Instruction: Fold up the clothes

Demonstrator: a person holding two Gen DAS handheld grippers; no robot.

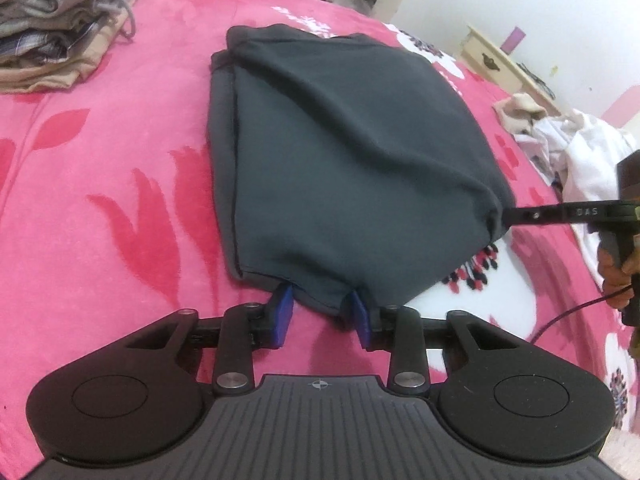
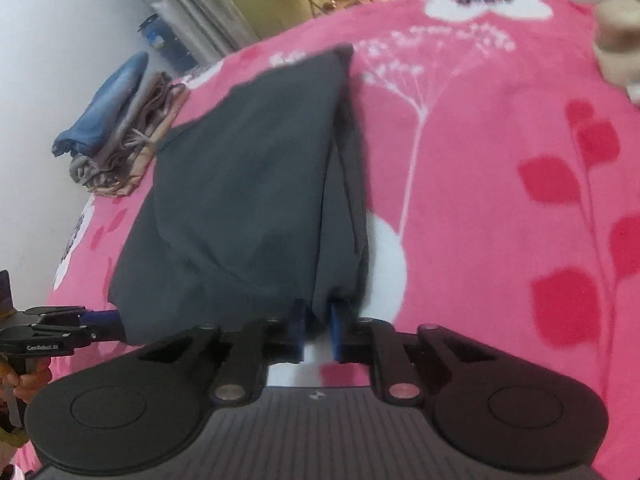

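A dark grey garment (image 1: 340,152) lies folded on the pink flowered bedspread (image 1: 100,200). Its near part is raised between the two grippers. My left gripper (image 1: 320,304) stands at the near hem, and its blue pads (image 1: 282,316) hold a bunch of the cloth between them. In the left wrist view my right gripper (image 1: 508,216) comes in from the right and pinches the garment's right corner. In the right wrist view my right gripper (image 2: 318,320) is shut on a fold of the garment (image 2: 240,184). My left gripper (image 2: 116,322) grips the edge at far left.
A stack of folded clothes (image 1: 52,28) sits at the bed's far left corner, seen too in the right wrist view (image 2: 120,128). Loose white and beige clothes (image 1: 580,152) lie at the right edge. A cream nightstand (image 1: 500,64) stands beyond. A hand (image 1: 616,276) holds the right gripper's handle.
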